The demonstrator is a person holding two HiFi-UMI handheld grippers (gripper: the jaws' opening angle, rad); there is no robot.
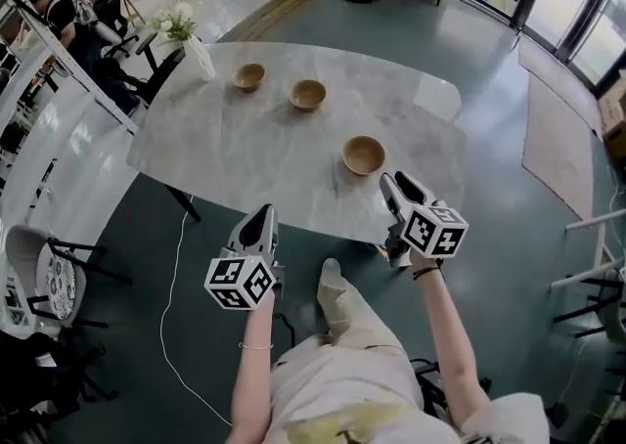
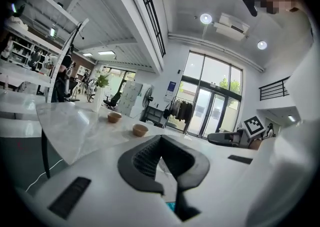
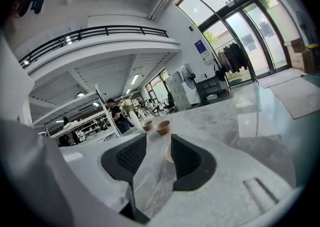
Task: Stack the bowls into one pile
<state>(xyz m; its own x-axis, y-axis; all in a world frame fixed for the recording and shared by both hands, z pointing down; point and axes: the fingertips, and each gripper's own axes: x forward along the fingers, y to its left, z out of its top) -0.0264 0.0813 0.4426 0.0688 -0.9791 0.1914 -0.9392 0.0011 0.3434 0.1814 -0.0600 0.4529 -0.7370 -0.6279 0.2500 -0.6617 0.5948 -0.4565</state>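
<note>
The right gripper (image 3: pixel 152 141) had its jaws apart with nothing between them; only the marble table (image 1: pixel 245 158) showed through the gap. The left gripper (image 2: pixel 160 138) had its jaws meeting at the tips, empty, and hung just short of the table's near edge. Three wooden bowls sat well apart: the near bowl (image 1: pixel 364 155) just ahead of the right gripper, the middle bowl (image 1: pixel 308 94) and far bowl (image 1: pixel 248 75) beyond. None was stacked. The best first grip was probably the near bowl's rim, taken squarely with one jaw inside.

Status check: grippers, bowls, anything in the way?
Left gripper shut, empty; right gripper open, empty. Three round wooden bowls apart on grey marble table, unstacked. Nothing in the way.
</note>
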